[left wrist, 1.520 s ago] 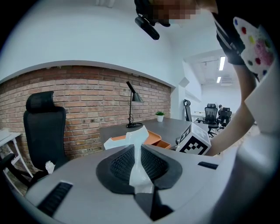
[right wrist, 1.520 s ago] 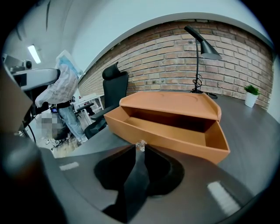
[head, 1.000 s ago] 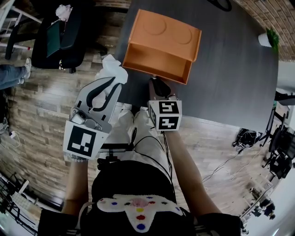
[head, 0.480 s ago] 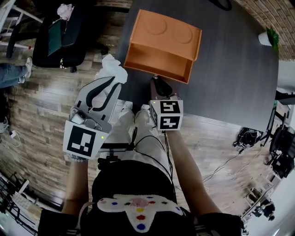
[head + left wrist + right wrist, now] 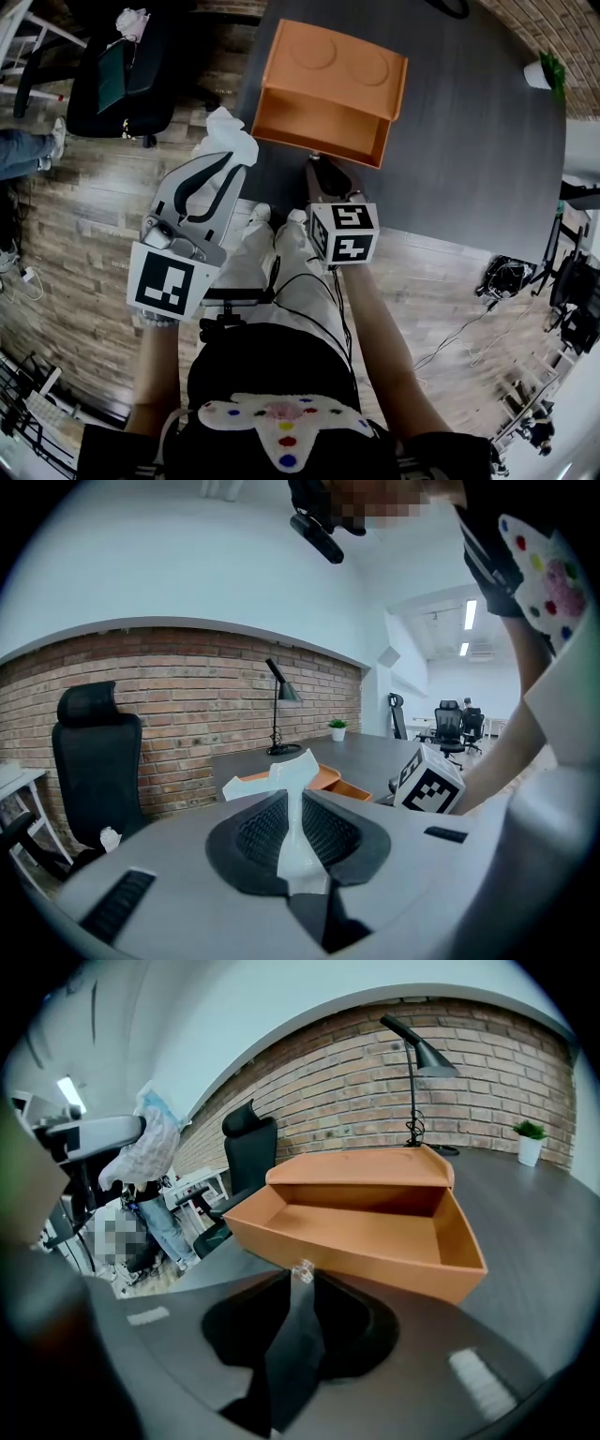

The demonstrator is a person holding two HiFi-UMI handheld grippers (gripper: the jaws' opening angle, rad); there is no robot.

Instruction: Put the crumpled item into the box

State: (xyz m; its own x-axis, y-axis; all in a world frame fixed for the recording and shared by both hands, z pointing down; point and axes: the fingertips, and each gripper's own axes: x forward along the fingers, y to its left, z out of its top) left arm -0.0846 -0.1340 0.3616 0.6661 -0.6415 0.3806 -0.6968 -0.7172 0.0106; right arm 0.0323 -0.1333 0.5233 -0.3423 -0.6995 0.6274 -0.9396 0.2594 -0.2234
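The crumpled white item (image 5: 225, 136) sticks out past the tips of my left gripper (image 5: 234, 161), which is shut on it, over the floor just left of the table's edge. In the left gripper view the white item (image 5: 298, 822) is pinched between the black pads (image 5: 258, 832). The open orange box (image 5: 323, 117) sits on the dark table (image 5: 469, 150), its lid standing behind it. My right gripper (image 5: 312, 162) is shut, with its tips close to the box's front wall. The right gripper view looks into the empty box (image 5: 356, 1227) over the closed right gripper (image 5: 302, 1274).
A black office chair (image 5: 122, 75) stands at the upper left with a small white wad (image 5: 131, 23) on it. A potted plant (image 5: 544, 77) sits at the table's far right. A black desk lamp (image 5: 417, 1054) stands behind the box. A person (image 5: 141, 1204) stands at the left.
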